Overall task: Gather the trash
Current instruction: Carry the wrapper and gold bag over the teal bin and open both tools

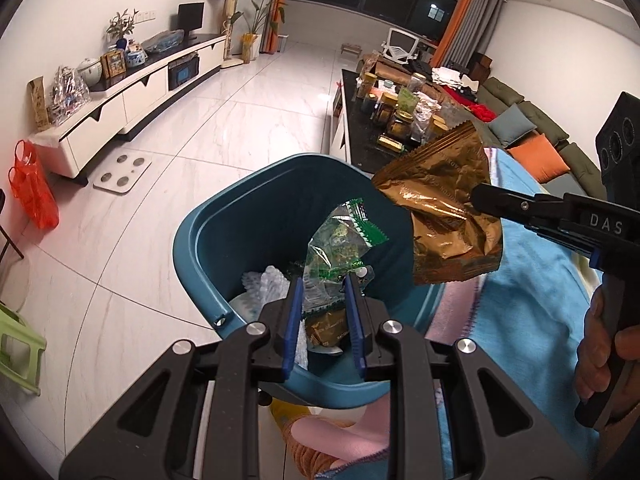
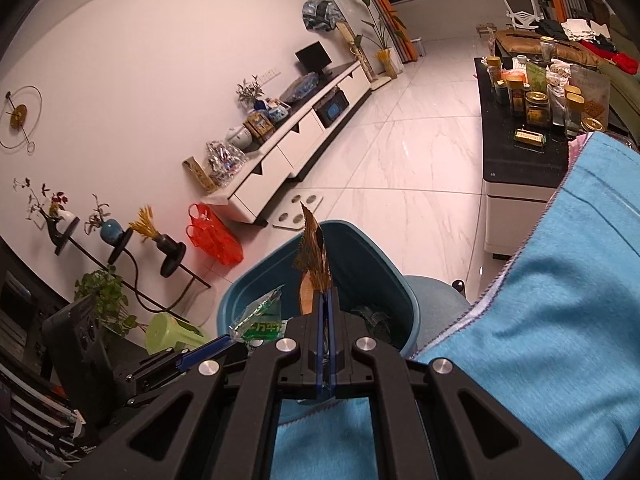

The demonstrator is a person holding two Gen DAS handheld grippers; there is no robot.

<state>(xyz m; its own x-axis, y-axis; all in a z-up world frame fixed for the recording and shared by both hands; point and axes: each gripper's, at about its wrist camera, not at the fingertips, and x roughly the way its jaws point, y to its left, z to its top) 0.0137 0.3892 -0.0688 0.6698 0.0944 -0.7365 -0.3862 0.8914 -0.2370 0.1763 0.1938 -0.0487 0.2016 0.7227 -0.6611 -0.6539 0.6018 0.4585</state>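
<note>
Left gripper (image 1: 323, 280) clamped on green wrapper (image 1: 340, 246) over teal bin (image 1: 192, 248), right gripper (image 2: 324, 294) pinched tight on gold wrapper (image 1: 444, 208) at bin's right rim, white paper (image 1: 266, 284) already inside, blue blanket (image 2: 560, 300) crowding that side.

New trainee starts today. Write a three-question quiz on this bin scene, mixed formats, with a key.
1. True or false: the left gripper holds the green wrapper over the blue bin.
2. What does the right gripper hold? A) gold wrapper B) glass jar C) orange bag
3. Fill in: in the left wrist view, the white tissue lies ____ the bin.

Key
1. True; its fingers pinch the wrapper's lower end.
2. A; the gold wrapper is clamped in its shut fingers, above the bin.
3. inside
</note>
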